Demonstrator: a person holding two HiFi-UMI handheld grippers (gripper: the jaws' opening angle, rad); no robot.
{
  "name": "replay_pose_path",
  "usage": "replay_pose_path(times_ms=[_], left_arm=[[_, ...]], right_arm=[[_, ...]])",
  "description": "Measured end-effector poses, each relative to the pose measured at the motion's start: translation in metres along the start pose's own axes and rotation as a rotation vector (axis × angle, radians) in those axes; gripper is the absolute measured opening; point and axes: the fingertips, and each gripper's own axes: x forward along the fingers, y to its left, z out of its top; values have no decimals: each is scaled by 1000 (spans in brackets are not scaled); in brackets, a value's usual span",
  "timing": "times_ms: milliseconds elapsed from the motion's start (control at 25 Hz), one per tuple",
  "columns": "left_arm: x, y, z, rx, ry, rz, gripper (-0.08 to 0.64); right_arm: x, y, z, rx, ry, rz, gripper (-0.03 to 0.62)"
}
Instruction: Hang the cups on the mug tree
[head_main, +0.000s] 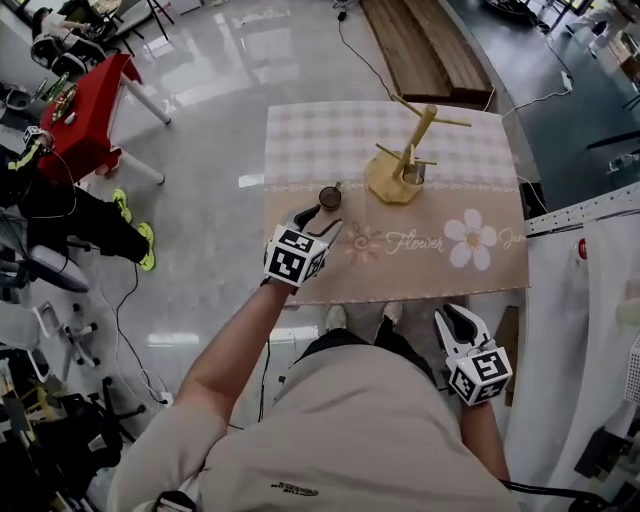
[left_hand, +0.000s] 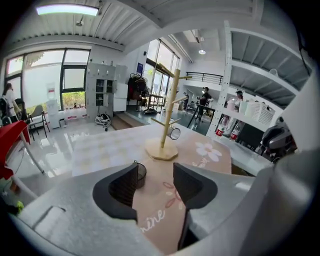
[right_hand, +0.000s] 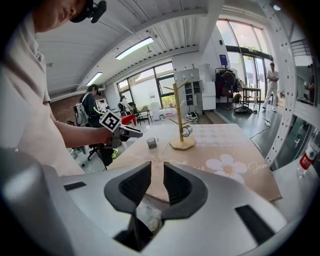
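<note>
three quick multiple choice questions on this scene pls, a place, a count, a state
1. Where is the dark cup? A) upright on the table, left of the mug tree B) on the tree's top peg C) on its side
2. Cups hanging on the tree? A) none B) one C) three
3. The left gripper has its jaws: A) shut on the cup B) shut, empty C) apart, gripping nothing
Answers: 1 A, it stands ahead of the left gripper; 2 B, one clear cup hangs on a low peg; 3 C, a gap shows between them.
</note>
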Motion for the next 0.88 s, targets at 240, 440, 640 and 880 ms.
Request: replay_pose_path(times_ms=[240,440,640,880], left_arm=[[48,35,-10,11,104,47,222],[72,49,-19,14,157,43,256],[94,53,-34,-6,227,20,285],[105,57,-45,20,290,35,284]], right_arm=[[-8,-26,11,7,0,-32,86],[-12,-40,12,-6,11,-62,86],[-17,-52,3,21,22,-75,86],[-26,-65,2,31,22,-90,86]])
